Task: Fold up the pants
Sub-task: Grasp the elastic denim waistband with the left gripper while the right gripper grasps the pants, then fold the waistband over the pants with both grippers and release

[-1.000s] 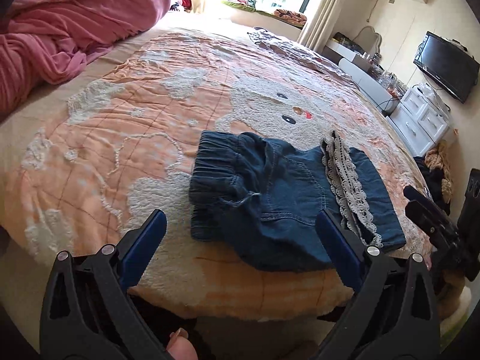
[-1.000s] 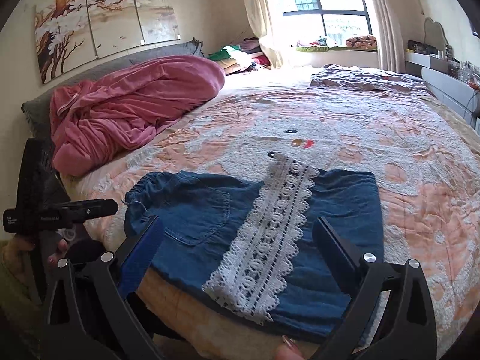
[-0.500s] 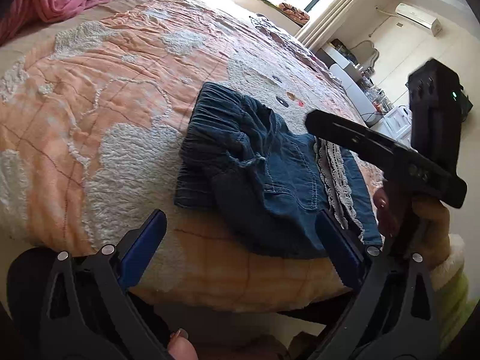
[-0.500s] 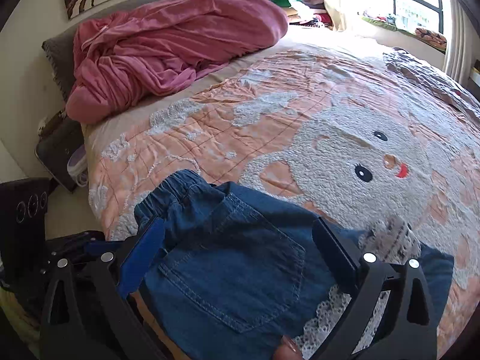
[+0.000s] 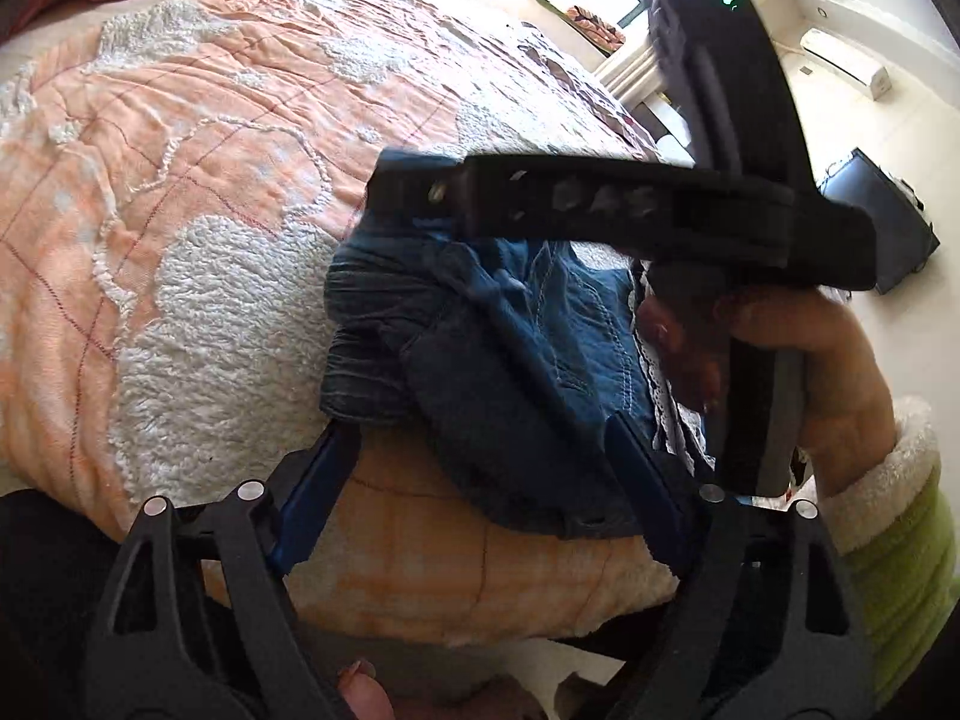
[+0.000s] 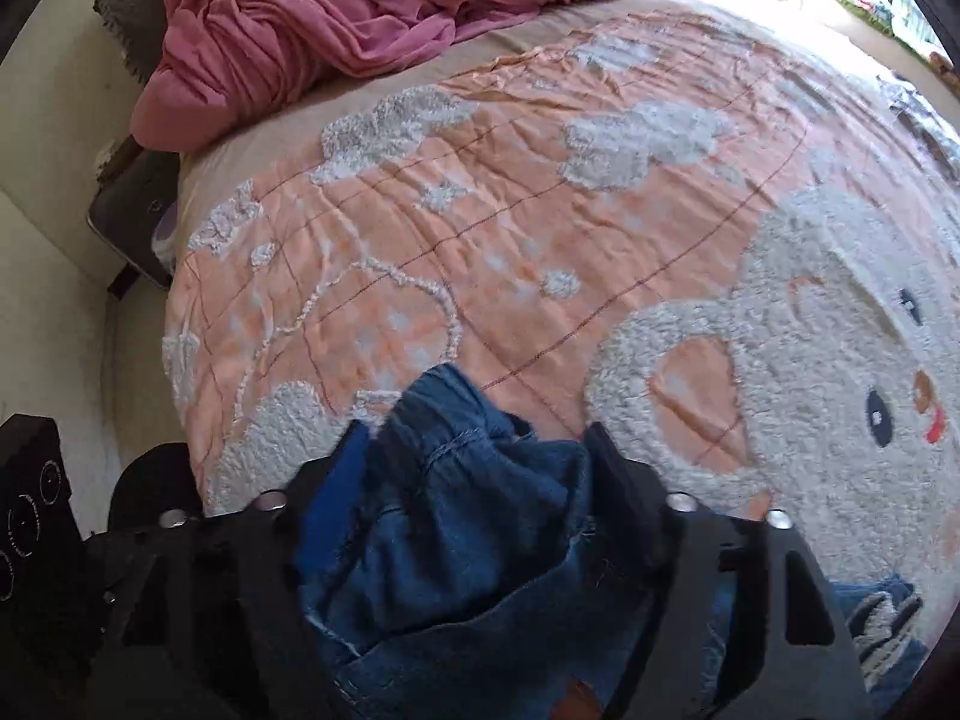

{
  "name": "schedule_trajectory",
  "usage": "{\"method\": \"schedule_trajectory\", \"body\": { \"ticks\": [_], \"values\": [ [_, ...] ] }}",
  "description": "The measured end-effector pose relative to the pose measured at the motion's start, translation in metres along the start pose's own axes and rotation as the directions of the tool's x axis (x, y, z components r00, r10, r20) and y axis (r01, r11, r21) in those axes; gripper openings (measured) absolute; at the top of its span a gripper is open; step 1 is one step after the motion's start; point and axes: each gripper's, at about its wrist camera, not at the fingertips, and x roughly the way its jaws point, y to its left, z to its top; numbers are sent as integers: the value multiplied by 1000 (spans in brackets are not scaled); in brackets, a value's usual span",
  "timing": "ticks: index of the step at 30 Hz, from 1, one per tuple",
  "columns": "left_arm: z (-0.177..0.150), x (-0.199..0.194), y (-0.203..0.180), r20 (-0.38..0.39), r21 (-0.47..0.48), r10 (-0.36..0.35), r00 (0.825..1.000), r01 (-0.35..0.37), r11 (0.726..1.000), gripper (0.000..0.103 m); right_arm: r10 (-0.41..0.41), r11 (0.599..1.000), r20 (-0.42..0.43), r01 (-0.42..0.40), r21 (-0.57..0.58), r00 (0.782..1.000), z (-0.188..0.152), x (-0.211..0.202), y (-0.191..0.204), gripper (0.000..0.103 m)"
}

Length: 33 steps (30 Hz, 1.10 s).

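Note:
Folded blue denim pants with a white lace trim lie near the front edge of the bed. My left gripper points down at their near fold. Its jaws are closing, the fold lies between the fingertips, and the pads stand apart from it. My right gripper reaches over the pants from the right, and its black body crosses above them. Its jaws are closing around the bunched elastic waistband of the pants, which fills the gap between the fingers. A hand in a green sleeve holds that tool.
The orange and white quilted bedspread covers the bed. A crumpled pink blanket lies at the head end. A dark flat object sits beside the bed on the left. A television stands against the right wall.
The right gripper swept left across the pants to the waistband and tipped downward. Both pairs of jaws have narrowed. The left gripper sank a little toward the near fold.

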Motion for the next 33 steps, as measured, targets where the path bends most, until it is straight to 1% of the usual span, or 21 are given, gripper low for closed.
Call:
{"method": "schedule_trajectory", "body": {
  "ticks": [1,3,4,5,6,8,9,11,13,14,19,23,24,25,29,33],
  "values": [
    [1,1,1,1,-11,-5,1000,5,1000,75,22,1000,-10,-22,17,1000,-2,4,-2,50],
    [2,3,2,5,-19,-2,1000,2,1000,70,29,999,13,-29,15,999,-5,2,-2,46],
    [2,4,2,10,-25,2,1000,-2,1000,69,33,999,29,-34,14,999,-8,-1,-1,42],
    [3,4,2,15,-31,1,1000,0,1000,64,35,999,49,-36,15,998,-10,-6,-2,38],
    [3,5,2,19,-39,2,1000,-1,999,59,38,999,70,-39,14,997,-13,-12,-1,37],
    [6,6,2,22,-71,-10,1000,11,997,56,48,999,121,-50,14,991,-19,-26,-2,34],
    [7,5,1,27,-83,-23,999,25,996,52,55,998,142,-58,19,988,-22,-32,-2,34],
    [9,3,-6,41,-66,-12,999,15,998,46,65,997,199,-72,28,978,-30,-50,-6,32],
    [10,-1,-17,63,-35,-3,998,5,999,44,72,996,252,-83,34,965,-38,-68,-11,32],
    [10,-2,-23,69,-24,-3,998,4,1000,40,79,995,282,-94,39,956,-44,-78,-15,32],
    [14,-2,-61,98,61,-5,995,-1,998,39,101,987,379,-140,76,920,-67,-117,-41,32],
    [15,4,-88,100,104,-22,995,12,995,39,89,984,438,-146,99,894,-91,-141,-62,32],
    [14,6,-96,99,121,-18,995,6,993,39,88,984,453,-148,100,887,-98,-146,-67,32],
    [18,9,-99,99,138,-11,995,-2,990,39,84,983,468,-149,104,880,-105,-150,-72,32],
    [12,20,-128,100,201,-4,995,-16,980,39,79,974,527,-178,138,846,-135,-167,-95,32],
    [9,39,-161,99,276,3,995,-31,961,39,62,966,572,-192,171,818,-162,-180,-117,32]
  ]
}}
